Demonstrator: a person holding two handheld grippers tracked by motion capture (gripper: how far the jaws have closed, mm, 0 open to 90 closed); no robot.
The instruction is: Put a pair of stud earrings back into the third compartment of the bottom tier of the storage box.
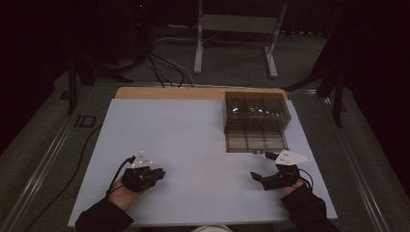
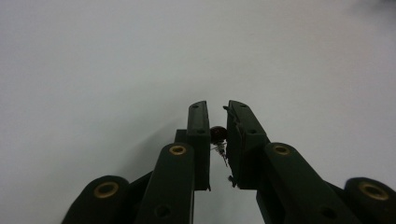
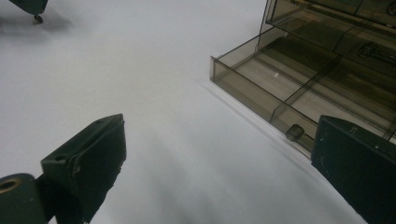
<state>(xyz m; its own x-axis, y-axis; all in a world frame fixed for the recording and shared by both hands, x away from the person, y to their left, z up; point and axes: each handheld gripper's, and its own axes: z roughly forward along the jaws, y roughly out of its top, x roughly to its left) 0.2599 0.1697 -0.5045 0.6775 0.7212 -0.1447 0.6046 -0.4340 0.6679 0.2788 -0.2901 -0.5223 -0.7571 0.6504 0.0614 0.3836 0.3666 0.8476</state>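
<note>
While the left claw [image 2: 217, 116] hangs above the pale worktop [image 1: 193, 140], its jaws are pressed nearly together and pinch a small dark round part [image 2: 217, 134] between the pads, a little back from the tips, with thin wire legs hanging just beneath it. In the high view this claw [image 1: 153, 175] sits at the near left of the worktop, held in a hand in a dark sleeve. The right claw [image 3: 219, 158] is spread wide with nothing between its jaws. Ahead of it and to its right stands a smoky clear drawer box [image 1: 257, 112], its lowest drawer [image 3: 280, 79] pulled out towards the claw, divided into compartments, with a small knob [image 3: 294, 132] on the front wall just beside the right jaw.
</note>
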